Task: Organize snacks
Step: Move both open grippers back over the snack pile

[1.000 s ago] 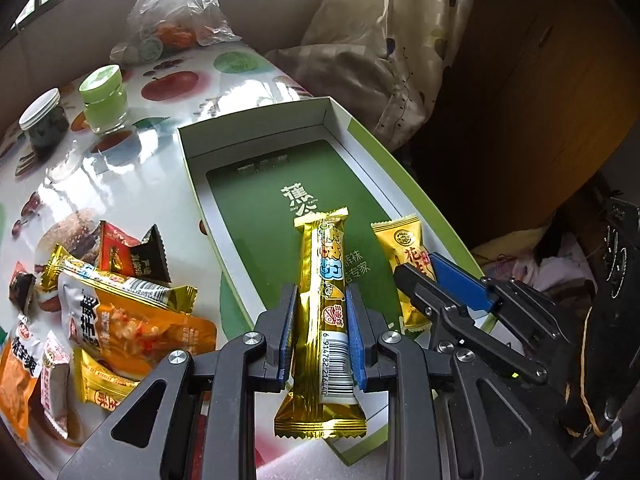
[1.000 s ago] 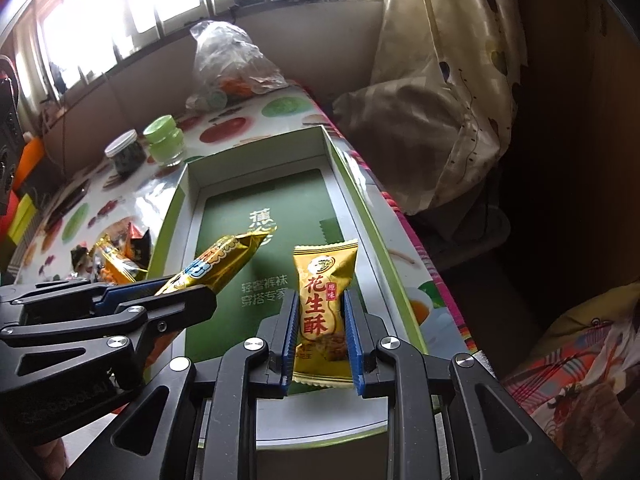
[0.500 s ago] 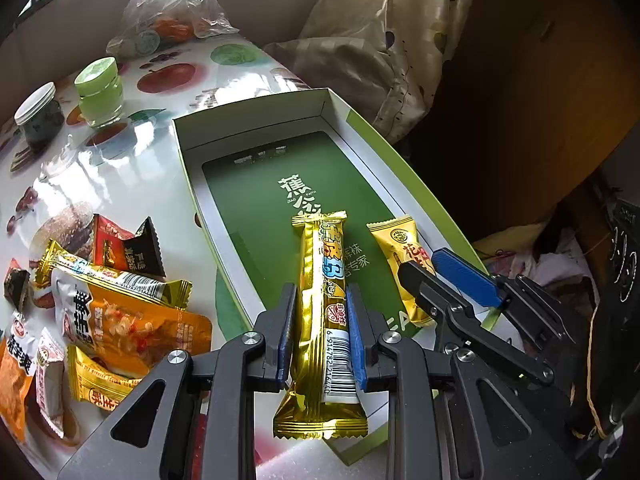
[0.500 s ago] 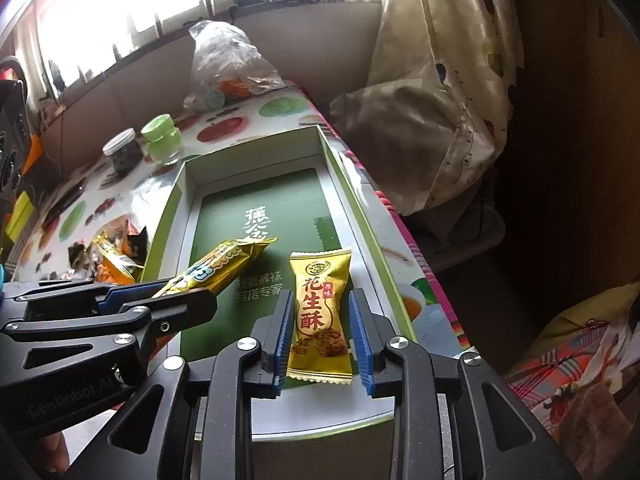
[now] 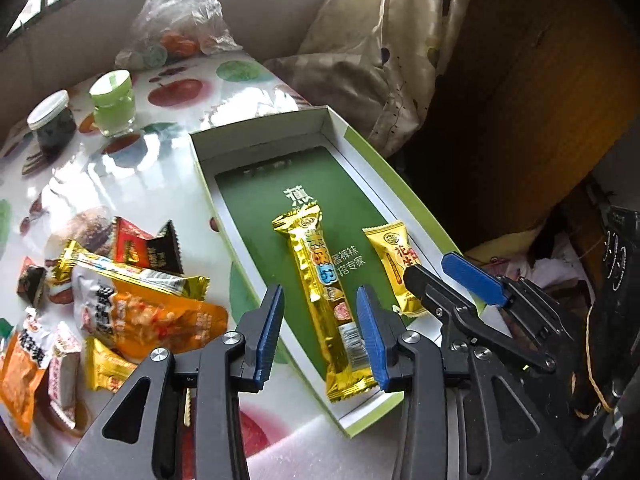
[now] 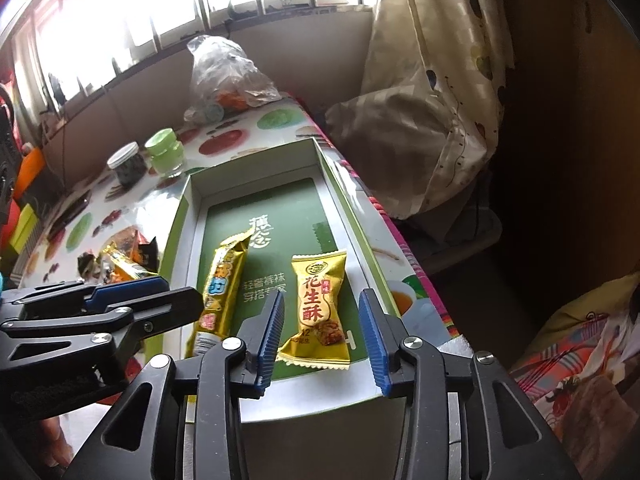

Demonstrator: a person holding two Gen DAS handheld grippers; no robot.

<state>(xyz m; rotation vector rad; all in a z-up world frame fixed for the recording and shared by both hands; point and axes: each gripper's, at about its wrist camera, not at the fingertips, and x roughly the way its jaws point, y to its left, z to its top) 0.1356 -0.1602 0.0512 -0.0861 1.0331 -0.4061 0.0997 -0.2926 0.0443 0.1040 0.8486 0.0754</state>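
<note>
Inside the green box (image 5: 362, 158), your two snacks lie flat on the floor panel: long gold bar (image 5: 324, 300) at 6 o'clock, peanut candy packet (image 6: 320, 308) just beside it toward 3 o'clock, apart from each other. Your left gripper (image 5: 320, 336) stands with jaws wide, straddling the bar's lower half without touching. Your right gripper (image 6: 322, 338) is likewise spread wide around the packet, pads clear of it. Only the left view shows the loose snack pile (image 5: 120, 304) at 9 o'clock on the fruit-print tablecloth (image 5: 100, 184); the right view alone shows the bright window (image 6: 180, 8) at 12 o'clock. Two jars (image 5: 80, 114) stand at 10 o'clock.
</note>
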